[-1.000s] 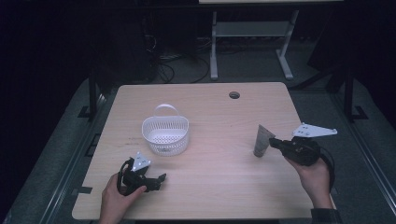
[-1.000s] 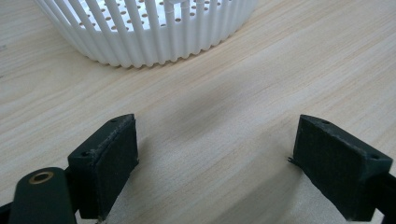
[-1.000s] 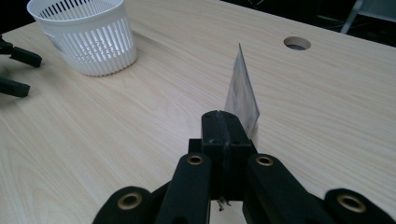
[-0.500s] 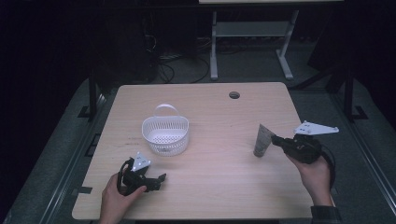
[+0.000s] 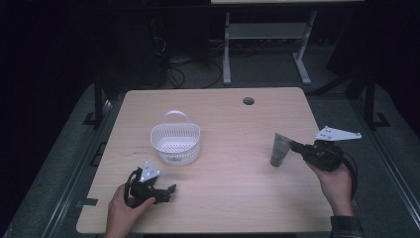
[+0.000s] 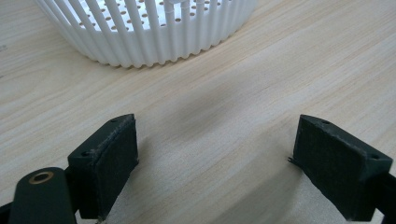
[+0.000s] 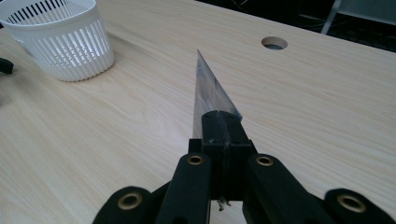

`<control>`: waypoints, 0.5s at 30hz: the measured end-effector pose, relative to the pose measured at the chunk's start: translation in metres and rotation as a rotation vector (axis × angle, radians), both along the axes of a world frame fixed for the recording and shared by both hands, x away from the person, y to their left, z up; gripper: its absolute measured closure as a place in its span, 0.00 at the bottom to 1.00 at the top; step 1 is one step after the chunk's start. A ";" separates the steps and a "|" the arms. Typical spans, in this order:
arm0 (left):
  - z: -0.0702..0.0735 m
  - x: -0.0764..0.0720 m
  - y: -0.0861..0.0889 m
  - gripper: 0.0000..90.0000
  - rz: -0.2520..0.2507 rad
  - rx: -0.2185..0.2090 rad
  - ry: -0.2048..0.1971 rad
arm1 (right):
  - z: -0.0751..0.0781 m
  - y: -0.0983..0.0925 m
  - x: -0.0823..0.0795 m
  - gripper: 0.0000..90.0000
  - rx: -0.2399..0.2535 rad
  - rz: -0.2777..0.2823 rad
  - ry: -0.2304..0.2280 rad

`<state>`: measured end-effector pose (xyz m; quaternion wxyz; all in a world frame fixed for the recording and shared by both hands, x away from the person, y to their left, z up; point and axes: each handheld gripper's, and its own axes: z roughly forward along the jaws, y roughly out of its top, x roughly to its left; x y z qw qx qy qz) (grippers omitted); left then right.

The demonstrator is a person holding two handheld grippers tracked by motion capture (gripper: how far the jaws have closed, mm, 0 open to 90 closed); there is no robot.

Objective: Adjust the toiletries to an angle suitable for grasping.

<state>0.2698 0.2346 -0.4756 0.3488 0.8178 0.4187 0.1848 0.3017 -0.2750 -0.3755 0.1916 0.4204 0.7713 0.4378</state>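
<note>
A grey squeeze tube hangs upright just above the table's right side, its flat crimped end clamped in my right gripper. The right gripper view has the tube edge-on, running forward from the shut jaws. A white slotted plastic basket with a loop handle stands left of centre. My left gripper rests on the table near the front left, open and holding nothing, its pads wide apart over bare wood, with the basket wall just ahead.
The wooden table has a round cable hole near its far edge. Beyond the table are a dark floor, cables and a white metal stand.
My right gripper has carried the tube a little left and lower, toward the table's middle. The left gripper has stayed put.
</note>
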 end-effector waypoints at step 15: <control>0.000 0.000 0.000 0.14 0.002 -0.002 -0.001 | 0.000 -0.007 0.008 1.00 0.001 -0.027 0.002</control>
